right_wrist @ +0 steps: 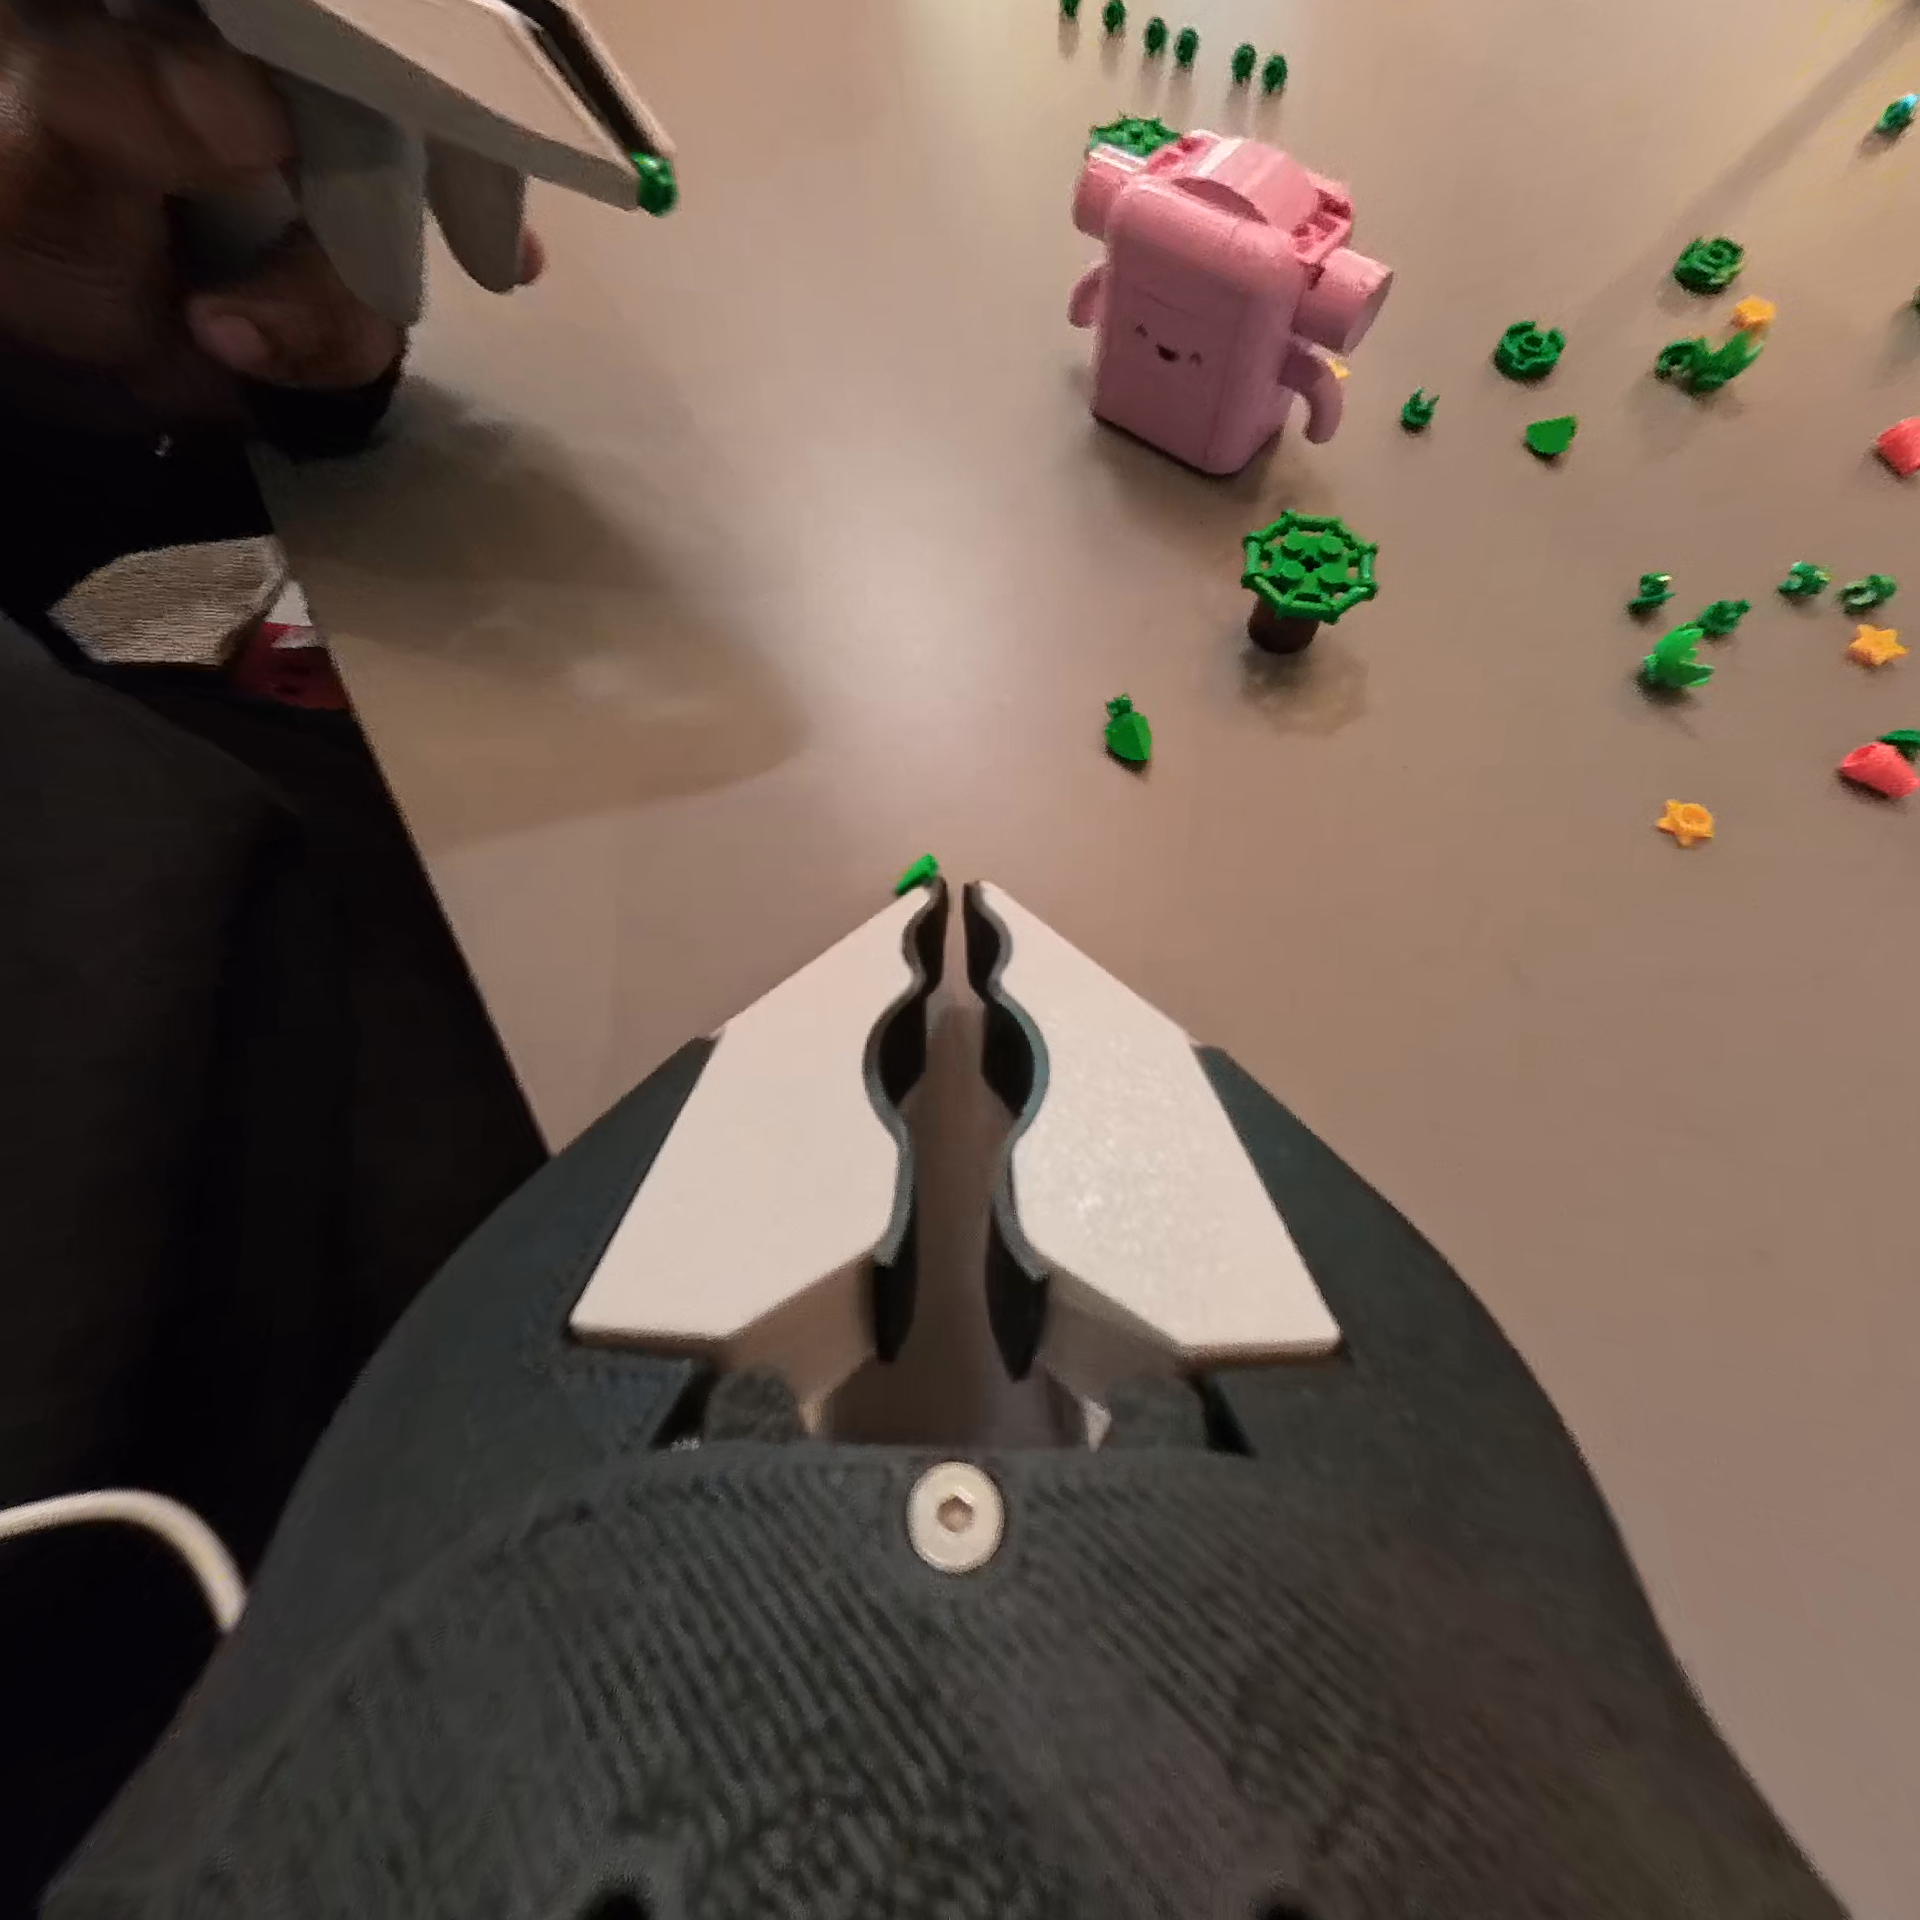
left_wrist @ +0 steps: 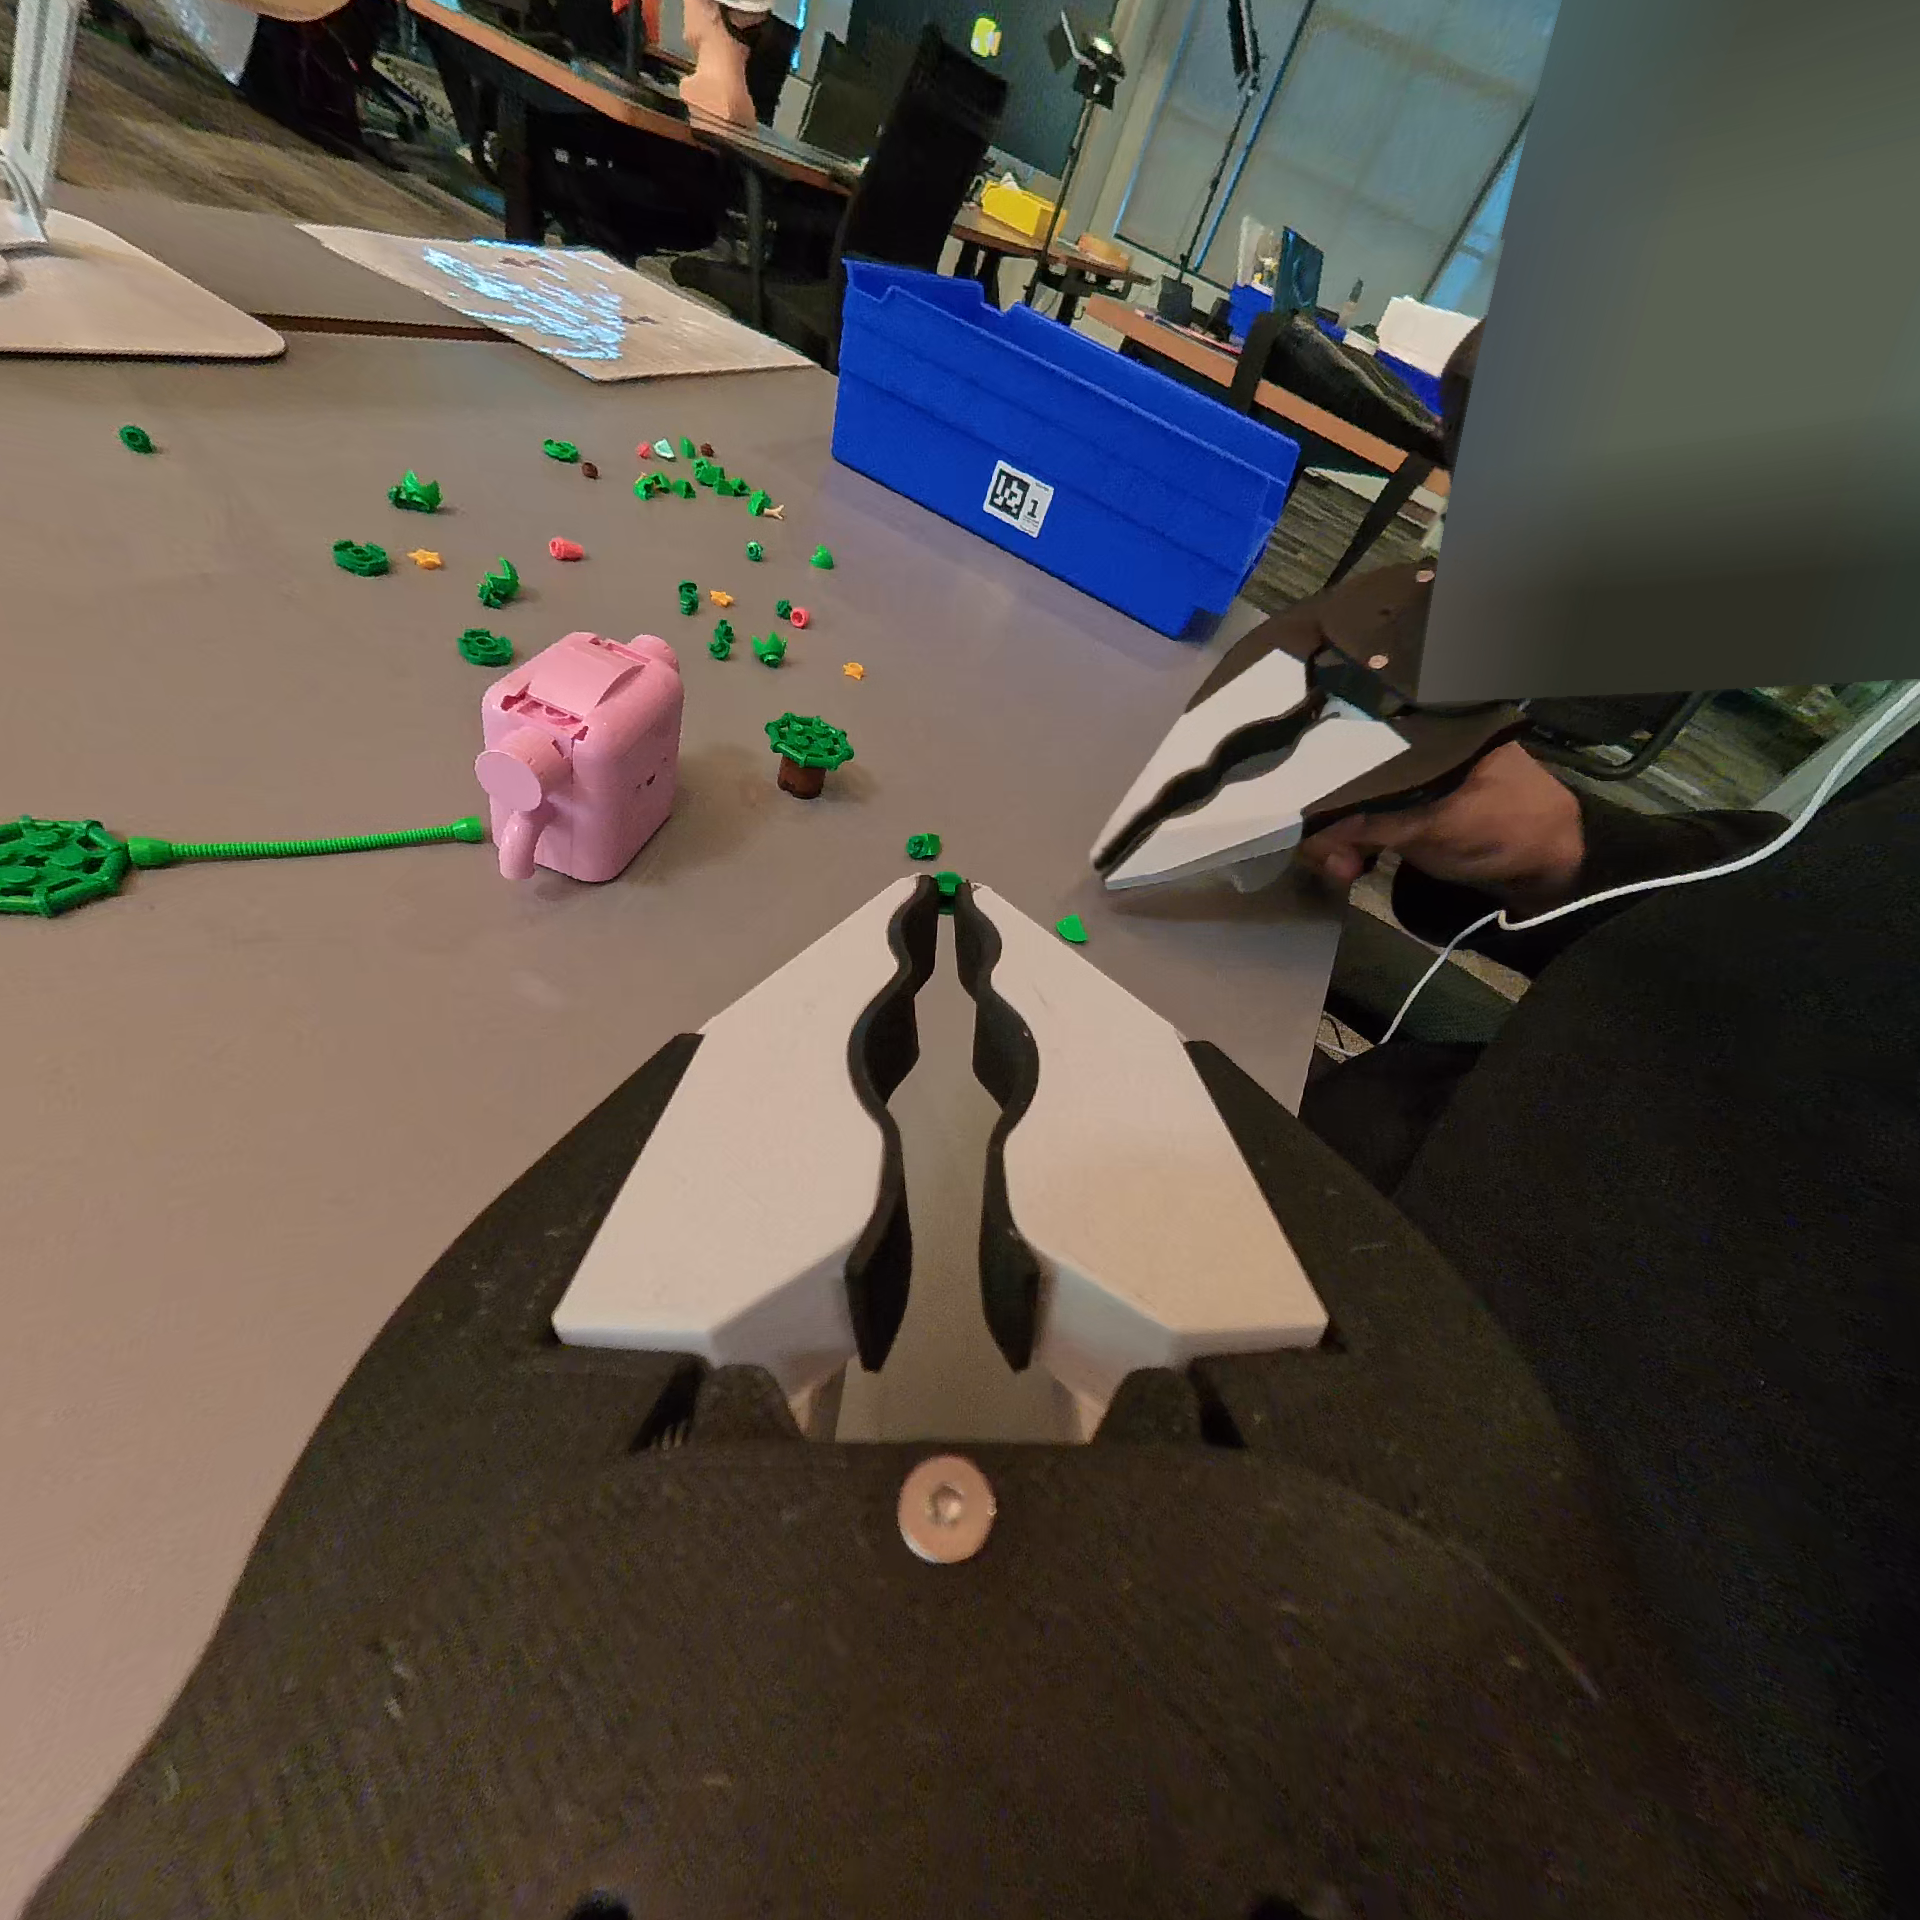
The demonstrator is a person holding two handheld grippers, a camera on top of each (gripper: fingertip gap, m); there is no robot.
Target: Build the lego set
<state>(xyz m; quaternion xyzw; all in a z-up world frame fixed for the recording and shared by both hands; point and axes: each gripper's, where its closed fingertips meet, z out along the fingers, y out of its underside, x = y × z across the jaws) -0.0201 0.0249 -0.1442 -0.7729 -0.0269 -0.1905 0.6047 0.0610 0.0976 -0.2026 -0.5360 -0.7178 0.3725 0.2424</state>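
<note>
Your left hand-held gripper [left_wrist: 948,891]: nipped on a small green stud piece [left_wrist: 948,885]. Your right hand-held gripper [right_wrist: 956,891]: nearly closed, empty, beside a green leaf [right_wrist: 918,873] near the worktop [right_wrist: 727,520] edge.

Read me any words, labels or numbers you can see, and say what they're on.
White sticker on the blue bin: black code pattern and a mark, not quoted here.
Flat sheet left of it: glare, unreadable.
Pink Lego figure: drawn face only.
</note>
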